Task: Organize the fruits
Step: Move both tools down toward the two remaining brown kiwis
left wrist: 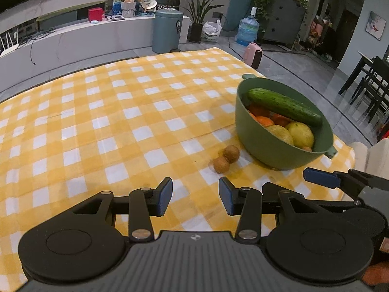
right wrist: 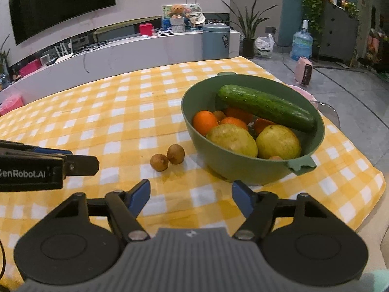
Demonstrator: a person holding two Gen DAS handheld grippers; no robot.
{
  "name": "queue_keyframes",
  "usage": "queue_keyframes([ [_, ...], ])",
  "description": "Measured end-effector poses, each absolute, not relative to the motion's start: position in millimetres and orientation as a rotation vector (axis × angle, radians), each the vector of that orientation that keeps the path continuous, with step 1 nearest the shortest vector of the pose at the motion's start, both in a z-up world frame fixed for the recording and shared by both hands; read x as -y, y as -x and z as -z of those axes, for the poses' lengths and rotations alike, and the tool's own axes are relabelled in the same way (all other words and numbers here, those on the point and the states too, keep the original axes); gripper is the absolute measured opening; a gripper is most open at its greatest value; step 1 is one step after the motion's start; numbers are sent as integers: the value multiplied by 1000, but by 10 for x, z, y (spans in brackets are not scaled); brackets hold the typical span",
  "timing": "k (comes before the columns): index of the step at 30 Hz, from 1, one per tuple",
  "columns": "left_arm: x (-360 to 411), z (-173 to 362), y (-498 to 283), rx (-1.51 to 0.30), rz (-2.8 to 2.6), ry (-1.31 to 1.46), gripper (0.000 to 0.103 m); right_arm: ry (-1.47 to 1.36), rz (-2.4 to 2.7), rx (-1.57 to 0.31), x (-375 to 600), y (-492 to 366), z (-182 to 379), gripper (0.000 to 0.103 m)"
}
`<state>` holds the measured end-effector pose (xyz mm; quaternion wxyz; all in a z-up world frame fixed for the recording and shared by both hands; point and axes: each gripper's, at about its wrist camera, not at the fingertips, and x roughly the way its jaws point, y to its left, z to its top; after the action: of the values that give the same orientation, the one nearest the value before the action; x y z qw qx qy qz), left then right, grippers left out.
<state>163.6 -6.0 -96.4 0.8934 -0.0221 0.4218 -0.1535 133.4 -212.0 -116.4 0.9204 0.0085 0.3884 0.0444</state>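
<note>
Green bowl [right wrist: 252,168] with two small handles, standing on the bench's yellow-and-white checked cloth [right wrist: 116,112]. Inside: a cucumber [right wrist: 266,107] lying tilted across the top, far end against the rim; under it several oranges [right wrist: 204,121]; nearest the front wall, two yellow-green round fruits [right wrist: 278,141] side by side (kind hard to tell). Just left of the bowl, on the cloth and outside it, two small brown kiwis [right wrist: 167,158] touching each other. Left gripper [left wrist: 195,198] low over the cloth, short of the kiwis, jaws spread, nothing between them. Right gripper [right wrist: 190,199] hovering before the bowl, jaws likewise spread wide and empty. Blue-padded fingertips [left wrist: 321,177] of the right gripper visible near the bowl's closer handle.
</note>
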Motion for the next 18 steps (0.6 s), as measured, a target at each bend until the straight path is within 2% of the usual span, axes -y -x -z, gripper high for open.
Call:
queue_keyframes([
  [4, 58, 1059, -1747, -880, 334, 41, 52, -17, -88, -788, 2079, -1400, 1231, 58],
  [6, 65, 1112, -1795, -881, 347, 36, 51, -19, -89, -783, 2072, -1435, 1267, 50],
  [13, 84, 1309, -1890, -891, 389, 31, 49, -3, -84, -780, 2107, -1509, 1390, 42],
  [18, 68, 1432, -1906, -891, 400, 38, 46, -15, -58, -779, 2147, -1553, 1468, 33],
])
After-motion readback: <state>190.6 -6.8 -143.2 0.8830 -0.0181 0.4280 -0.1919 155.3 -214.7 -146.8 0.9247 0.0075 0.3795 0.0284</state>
